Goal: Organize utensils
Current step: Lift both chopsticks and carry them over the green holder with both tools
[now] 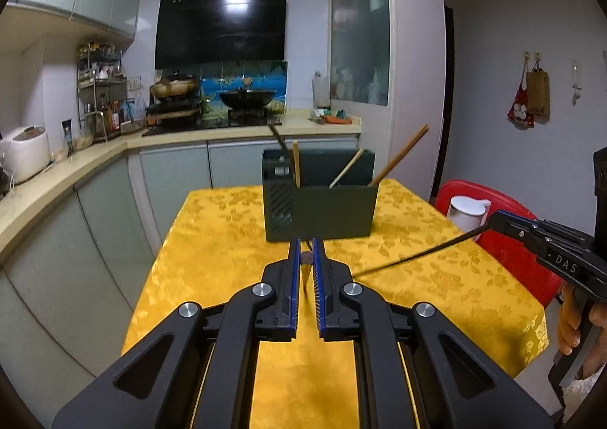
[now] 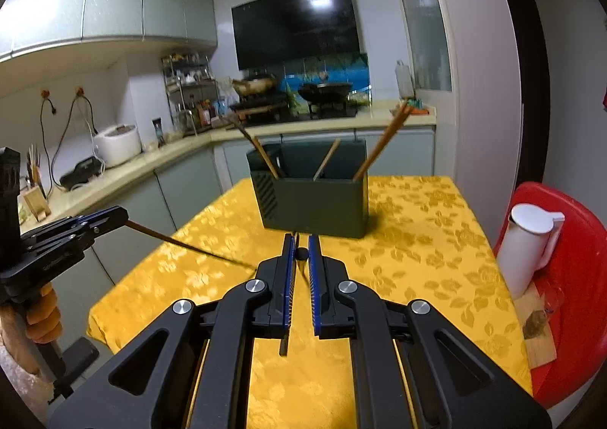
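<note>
A dark green utensil holder [image 1: 322, 208] [image 2: 315, 205] stands on the yellow tablecloth [image 1: 227, 239] [image 2: 417, 239], with several chopsticks [image 1: 402, 155] [image 2: 383, 140] leaning out of its compartments. My left gripper [image 1: 306, 245] [image 2: 123, 216] is shut on the end of a brown chopstick [image 1: 306, 258] [image 2: 189, 245], held above the table in front of the holder. My right gripper [image 2: 301, 241] [image 1: 493, 218] is shut on the end of a dark chopstick [image 2: 301, 253] [image 1: 417, 254], beside the left one. The two held sticks point towards each other.
A red chair [image 1: 512, 250] [image 2: 576, 277] carrying a white jug [image 1: 466, 212] [image 2: 531, 243] stands right of the table. The kitchen counter [image 1: 76, 171] with a rice cooker [image 1: 26, 152], stove and wok [image 1: 246, 96] runs along the left and back. A person's hands hold both grippers.
</note>
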Available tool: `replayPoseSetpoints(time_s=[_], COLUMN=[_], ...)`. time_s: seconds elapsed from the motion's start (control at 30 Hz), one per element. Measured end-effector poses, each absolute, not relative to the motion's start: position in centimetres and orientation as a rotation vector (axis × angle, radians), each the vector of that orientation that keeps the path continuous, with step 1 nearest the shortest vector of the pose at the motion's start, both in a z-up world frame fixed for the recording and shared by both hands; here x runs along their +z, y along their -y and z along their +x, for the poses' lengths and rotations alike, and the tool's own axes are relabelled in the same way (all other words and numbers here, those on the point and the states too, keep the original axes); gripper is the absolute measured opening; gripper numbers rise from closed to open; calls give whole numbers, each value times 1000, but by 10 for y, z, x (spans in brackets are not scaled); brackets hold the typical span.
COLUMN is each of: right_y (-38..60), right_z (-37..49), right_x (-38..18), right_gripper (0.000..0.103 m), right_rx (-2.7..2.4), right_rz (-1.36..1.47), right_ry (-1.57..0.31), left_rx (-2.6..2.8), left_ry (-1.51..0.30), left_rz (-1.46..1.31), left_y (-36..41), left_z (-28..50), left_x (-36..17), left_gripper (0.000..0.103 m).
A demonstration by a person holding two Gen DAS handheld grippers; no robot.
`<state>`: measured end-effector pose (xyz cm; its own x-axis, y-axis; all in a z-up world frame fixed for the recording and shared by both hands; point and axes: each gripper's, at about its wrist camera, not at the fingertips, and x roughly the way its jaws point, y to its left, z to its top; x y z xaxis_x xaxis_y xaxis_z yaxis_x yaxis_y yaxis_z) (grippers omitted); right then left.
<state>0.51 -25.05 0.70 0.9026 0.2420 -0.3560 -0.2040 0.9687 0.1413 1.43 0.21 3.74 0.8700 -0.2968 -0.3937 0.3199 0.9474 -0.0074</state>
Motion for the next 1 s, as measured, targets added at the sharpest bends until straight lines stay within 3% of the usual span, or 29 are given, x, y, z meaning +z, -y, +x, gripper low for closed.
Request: replayPoseSetpoints(time_s=[0.5, 1.0], right_y=[259, 267], right_z=[41, 88], right_x=[67, 72], right_gripper=[8, 8], right_rx=[255, 245], right_rz=[122, 135], right_ry=[-398, -461], left_rx=[-337, -381], left_ry=[-414, -484], left_rz=[69, 89], left_y=[-3, 10], left_z=[47, 95], left_x=[83, 89], left_gripper=[6, 6])
